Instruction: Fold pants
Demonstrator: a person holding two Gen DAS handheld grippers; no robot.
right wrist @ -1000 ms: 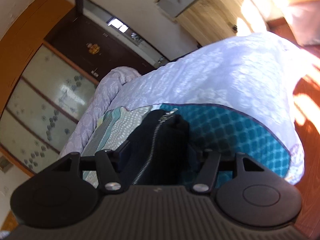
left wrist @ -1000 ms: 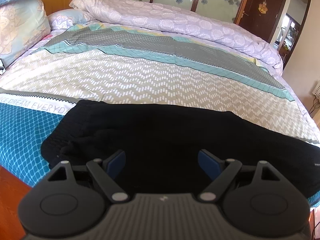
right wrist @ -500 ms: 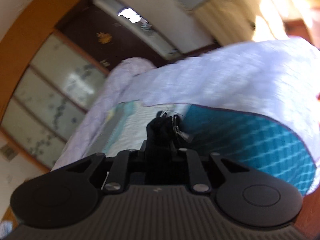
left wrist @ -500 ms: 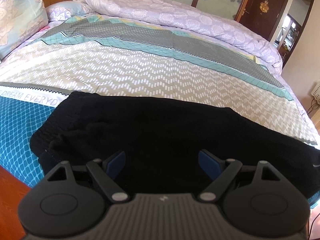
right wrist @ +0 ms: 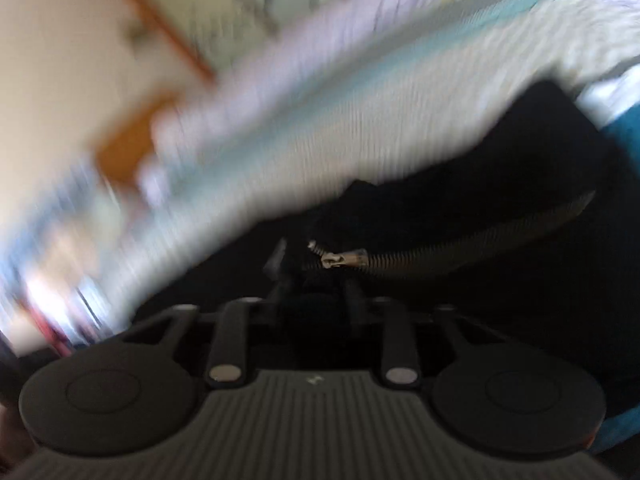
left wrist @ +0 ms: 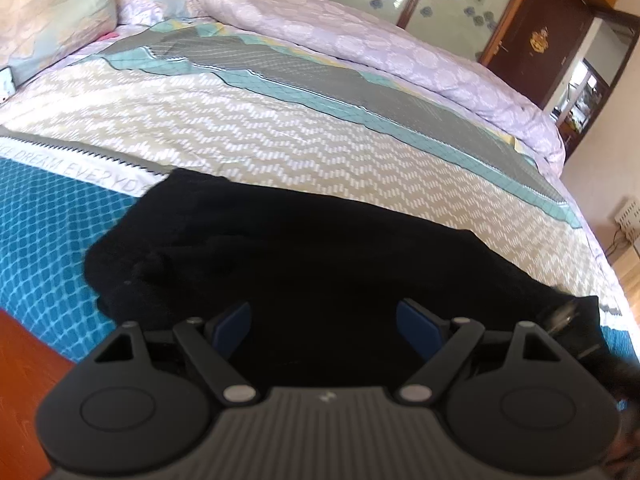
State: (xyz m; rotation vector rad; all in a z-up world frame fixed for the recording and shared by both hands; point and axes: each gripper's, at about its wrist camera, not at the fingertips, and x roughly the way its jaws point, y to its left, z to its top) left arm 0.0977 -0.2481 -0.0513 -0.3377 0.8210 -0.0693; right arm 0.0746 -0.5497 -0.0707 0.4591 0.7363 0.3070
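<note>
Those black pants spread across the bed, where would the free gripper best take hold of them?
Probably at the bunched waistband end of the black pants, coming down from the bed's near edge. That end is rumpled into raised ridges that open jaws can pinch, unlike the flat middle. The left gripper hangs open over the cloth.

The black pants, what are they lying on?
The black pants lie on a patterned bed cover, teal squares on one side, beige zigzag beyond. The cover directly underneath them is hidden.

Home bedroom, made bed (left wrist: 280, 128) (patterned cover), pillow (left wrist: 48, 12), wooden door (left wrist: 536, 36)
</note>
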